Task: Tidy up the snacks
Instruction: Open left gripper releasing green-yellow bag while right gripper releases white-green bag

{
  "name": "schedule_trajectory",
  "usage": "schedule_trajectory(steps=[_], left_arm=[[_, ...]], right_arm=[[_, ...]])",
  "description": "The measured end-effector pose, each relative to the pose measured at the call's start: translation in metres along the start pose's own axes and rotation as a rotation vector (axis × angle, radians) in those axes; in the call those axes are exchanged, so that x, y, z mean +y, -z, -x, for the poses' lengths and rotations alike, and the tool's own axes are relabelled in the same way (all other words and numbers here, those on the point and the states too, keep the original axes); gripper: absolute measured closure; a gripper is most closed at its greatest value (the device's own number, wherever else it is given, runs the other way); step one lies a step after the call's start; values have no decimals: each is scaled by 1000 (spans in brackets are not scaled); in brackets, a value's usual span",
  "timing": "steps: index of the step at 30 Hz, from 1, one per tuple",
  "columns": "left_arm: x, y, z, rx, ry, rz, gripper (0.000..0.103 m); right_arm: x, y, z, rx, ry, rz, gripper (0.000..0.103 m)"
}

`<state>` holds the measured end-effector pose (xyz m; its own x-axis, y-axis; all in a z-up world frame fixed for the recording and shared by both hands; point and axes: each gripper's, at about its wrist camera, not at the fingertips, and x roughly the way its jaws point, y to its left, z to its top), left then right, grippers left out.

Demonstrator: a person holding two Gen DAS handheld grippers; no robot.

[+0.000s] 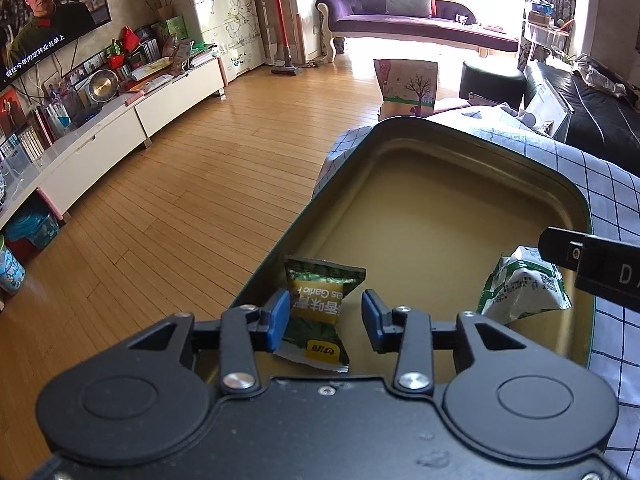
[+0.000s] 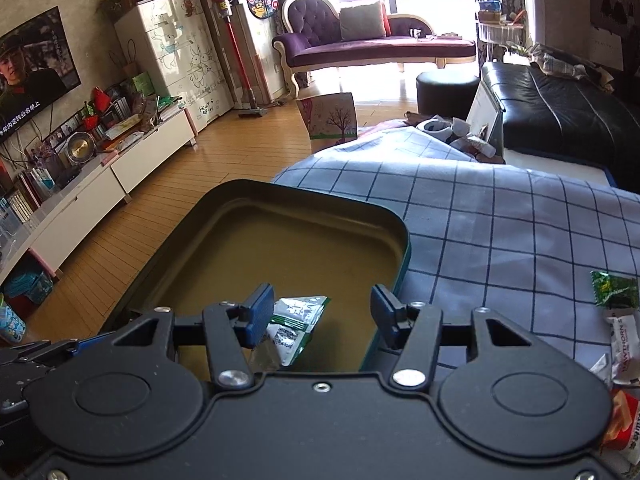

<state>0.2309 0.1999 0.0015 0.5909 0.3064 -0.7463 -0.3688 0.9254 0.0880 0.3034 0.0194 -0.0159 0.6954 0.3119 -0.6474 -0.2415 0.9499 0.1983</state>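
A dark green tin with a gold inside stands open on the checked cloth. My left gripper hangs over its near corner. A green and yellow snack packet lies on the tin's floor between the blue pads. The left pad is at the packet's edge and the right pad stands apart from it. My right gripper is open over the tin. A white and green packet lies just under its left finger. In the left wrist view that packet sits below the right gripper's fingertip.
Loose snacks lie on the checked cloth at the right: a green packet, a white hawthorn bar and a red packet. The table drops to a wooden floor on the left. A paper bag stands beyond.
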Motion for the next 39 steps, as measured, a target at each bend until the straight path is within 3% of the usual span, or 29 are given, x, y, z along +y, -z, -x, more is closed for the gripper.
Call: schedule_trajectory(steps=[16, 21, 27, 29, 39], left_arm=[[-8, 3, 0, -2, 51, -100, 59], [-9, 3, 1, -8, 74, -133, 59], [-10, 5, 3, -8, 107, -145, 59], [-12, 6, 4, -15, 112, -153, 59], [-15, 9, 11, -39, 144, -183, 59]], right_arm=[[9, 0, -16, 42, 77, -6, 50], [11, 0, -19, 61, 133, -8, 60], [8, 1, -19, 77, 181, -38, 83], [6, 2, -17, 76, 215, -53, 102], [9, 5, -14, 71, 244, -53, 103]])
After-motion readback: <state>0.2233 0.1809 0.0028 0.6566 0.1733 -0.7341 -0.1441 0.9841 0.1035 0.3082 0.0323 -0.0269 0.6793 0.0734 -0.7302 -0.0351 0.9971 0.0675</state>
